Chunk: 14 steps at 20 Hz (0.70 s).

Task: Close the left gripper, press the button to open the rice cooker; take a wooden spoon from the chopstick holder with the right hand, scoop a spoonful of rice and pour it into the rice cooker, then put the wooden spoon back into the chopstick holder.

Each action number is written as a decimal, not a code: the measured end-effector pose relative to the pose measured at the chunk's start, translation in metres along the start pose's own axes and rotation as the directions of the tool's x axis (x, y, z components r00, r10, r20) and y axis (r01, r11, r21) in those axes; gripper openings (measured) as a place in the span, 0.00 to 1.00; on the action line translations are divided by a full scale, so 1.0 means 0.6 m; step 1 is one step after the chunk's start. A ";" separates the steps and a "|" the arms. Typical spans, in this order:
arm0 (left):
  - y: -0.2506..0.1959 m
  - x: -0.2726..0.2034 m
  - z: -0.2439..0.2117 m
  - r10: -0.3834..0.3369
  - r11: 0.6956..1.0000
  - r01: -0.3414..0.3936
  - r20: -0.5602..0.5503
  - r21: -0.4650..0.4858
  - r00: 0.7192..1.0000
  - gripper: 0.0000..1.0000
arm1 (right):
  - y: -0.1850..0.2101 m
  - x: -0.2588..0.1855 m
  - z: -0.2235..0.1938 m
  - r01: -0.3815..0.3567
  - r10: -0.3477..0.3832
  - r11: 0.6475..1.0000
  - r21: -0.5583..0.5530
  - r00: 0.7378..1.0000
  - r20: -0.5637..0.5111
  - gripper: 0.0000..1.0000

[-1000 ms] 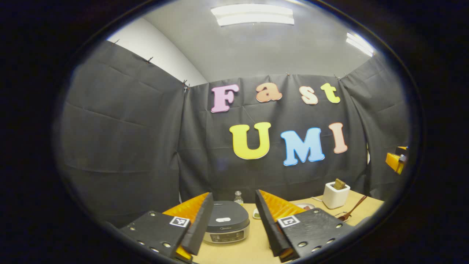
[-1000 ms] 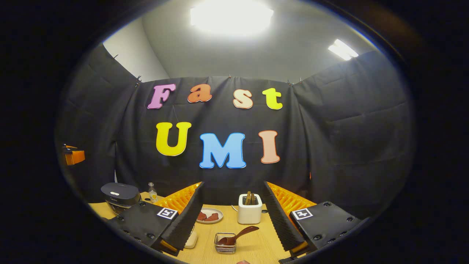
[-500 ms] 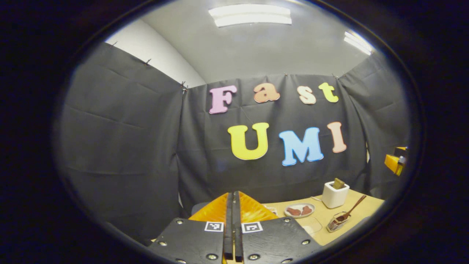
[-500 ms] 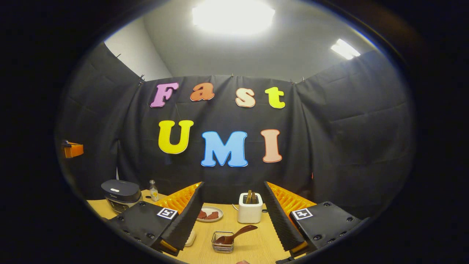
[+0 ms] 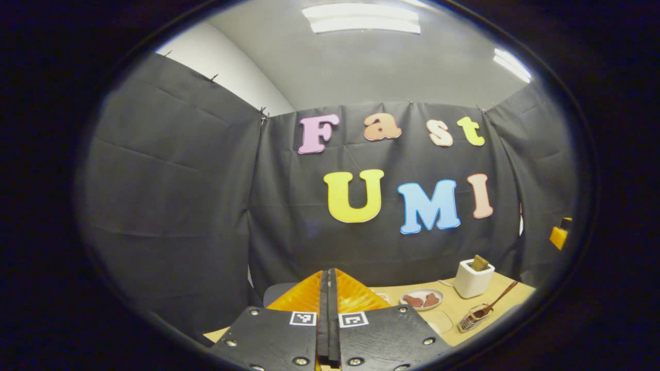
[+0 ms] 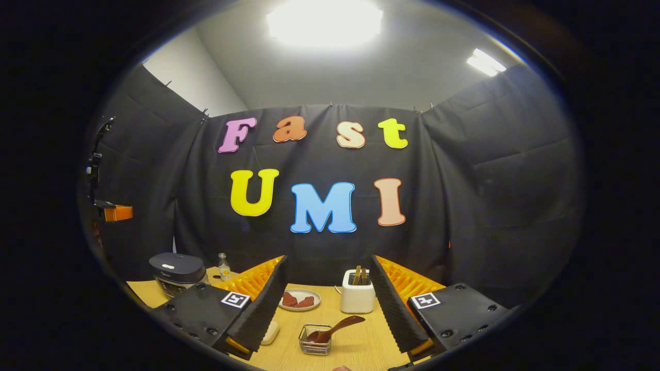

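In the right gripper view the dark rice cooker (image 6: 177, 272) stands at the far left of the wooden table (image 6: 356, 348), lid down. A wooden spoon (image 6: 336, 328) rests in a small wire holder (image 6: 315, 341) near the front. My right gripper (image 6: 328, 268) is open above the table, and the holder lies low between its fingers (image 6: 258, 304). In the left gripper view my left gripper (image 5: 328, 275) is shut with nothing held. A grey sliver of the cooker (image 5: 278, 293) peeks past its fingers. The wire holder (image 5: 472, 319) with the spoon (image 5: 496, 299) sits at the right.
A white box (image 6: 358, 298) with brown sticks stands mid-table, beside a plate (image 6: 300, 300) of red pieces. A small bottle (image 6: 223, 266) is by the cooker. A pale flat object (image 6: 269, 333) lies near my right gripper's left finger. The other gripper's orange part (image 6: 116, 212) shows at left.
My left gripper went from open around the cooker's outline to shut, and its fingers now hide most of the cooker. My right gripper stays open; its view drifted slightly.
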<state>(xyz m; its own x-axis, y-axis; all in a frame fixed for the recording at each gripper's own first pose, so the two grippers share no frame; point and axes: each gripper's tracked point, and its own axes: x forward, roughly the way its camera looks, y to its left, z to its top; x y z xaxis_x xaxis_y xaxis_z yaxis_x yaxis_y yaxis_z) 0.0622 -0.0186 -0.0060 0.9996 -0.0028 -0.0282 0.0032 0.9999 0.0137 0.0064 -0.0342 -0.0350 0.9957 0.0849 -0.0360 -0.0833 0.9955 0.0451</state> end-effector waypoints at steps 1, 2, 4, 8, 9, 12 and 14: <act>0.005 0.019 -0.006 -0.003 1.000 0.003 -0.003 0.006 1.000 0.01 | -0.002 0.004 0.000 0.012 -0.012 1.000 -0.004 1.000 0.002 0.97; 0.009 0.035 -0.014 -0.006 1.000 0.006 -0.007 0.007 1.000 0.01 | -0.004 0.008 -0.004 0.026 -0.026 1.000 -0.008 1.000 -0.002 0.97; 0.018 0.070 -0.038 -0.016 1.000 0.016 -0.027 -0.002 1.000 0.04 | -0.005 0.012 -0.006 0.050 -0.050 0.999 -0.007 0.999 -0.010 0.97; 0.032 0.128 -0.104 -0.038 0.999 0.034 -0.089 -0.038 0.995 0.00 | -0.007 0.028 -0.009 0.100 -0.101 0.995 -0.023 0.995 -0.018 0.96; 0.036 0.141 -0.123 -0.041 0.998 0.036 -0.108 -0.045 0.993 0.01 | -0.005 0.031 -0.010 0.108 -0.109 0.994 -0.022 0.994 -0.022 0.97; 0.049 0.175 -0.182 -0.041 0.998 0.033 -0.162 -0.055 0.986 0.00 | -0.001 0.038 -0.016 0.131 -0.133 0.990 -0.043 0.991 -0.033 0.97; 0.054 0.195 -0.215 -0.044 0.998 0.033 -0.192 -0.059 0.980 0.00 | 0.001 0.045 -0.012 0.150 -0.151 0.988 -0.049 0.988 -0.032 0.97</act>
<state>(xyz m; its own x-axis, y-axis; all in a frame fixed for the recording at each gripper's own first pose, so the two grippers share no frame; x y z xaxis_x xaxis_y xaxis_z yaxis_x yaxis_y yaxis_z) 0.1755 0.0155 -0.1375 0.9745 -0.0442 -0.2198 0.0348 0.9983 -0.0463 0.0327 -0.0308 -0.0434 0.9951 -0.0655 -0.0740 0.0649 0.9978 -0.0098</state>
